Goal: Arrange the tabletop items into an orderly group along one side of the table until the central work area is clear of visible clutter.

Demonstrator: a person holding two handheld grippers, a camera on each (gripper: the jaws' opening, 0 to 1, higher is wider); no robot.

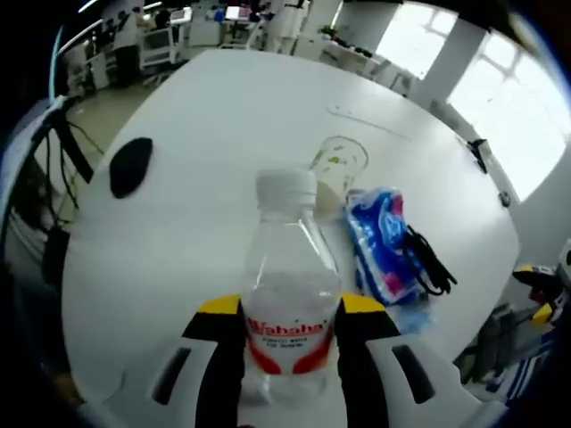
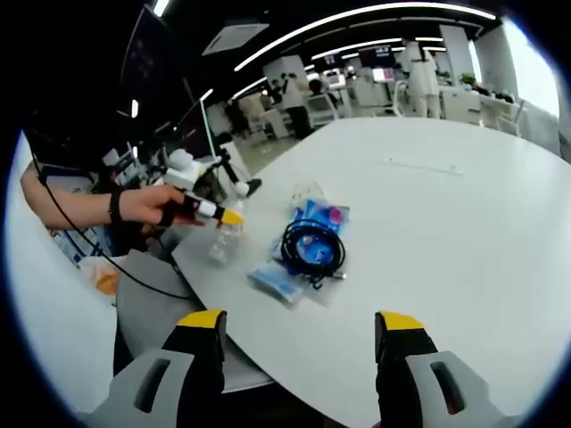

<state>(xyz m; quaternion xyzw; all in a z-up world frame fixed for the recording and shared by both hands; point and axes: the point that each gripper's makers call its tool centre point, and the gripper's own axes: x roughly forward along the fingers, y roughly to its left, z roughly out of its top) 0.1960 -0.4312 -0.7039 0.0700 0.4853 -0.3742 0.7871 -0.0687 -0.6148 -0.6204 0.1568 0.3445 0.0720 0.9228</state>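
A clear water bottle [image 1: 287,303] with a white cap and a red label stands between the yellow-tipped jaws of my left gripper [image 1: 290,312], which is shut on it. Past the bottle on the white table [image 1: 223,116] are a clear plastic cup [image 1: 337,169], a blue tissue pack [image 1: 379,241] with a black coiled cable [image 1: 428,263] on it, and a black mouse [image 1: 130,166] at the left. My right gripper [image 2: 299,325] hangs open over the table's near edge. From there the left gripper [image 2: 219,217] holds the bottle [image 2: 223,239], beside the tissue pack [image 2: 299,259] and the cable [image 2: 312,248].
A person's hand [image 2: 147,205] with a black wristband holds the left gripper at the table's corner. The round table [image 2: 464,205] stretches wide and bare toward the far side. Desks, monitors and people stand in the office beyond.
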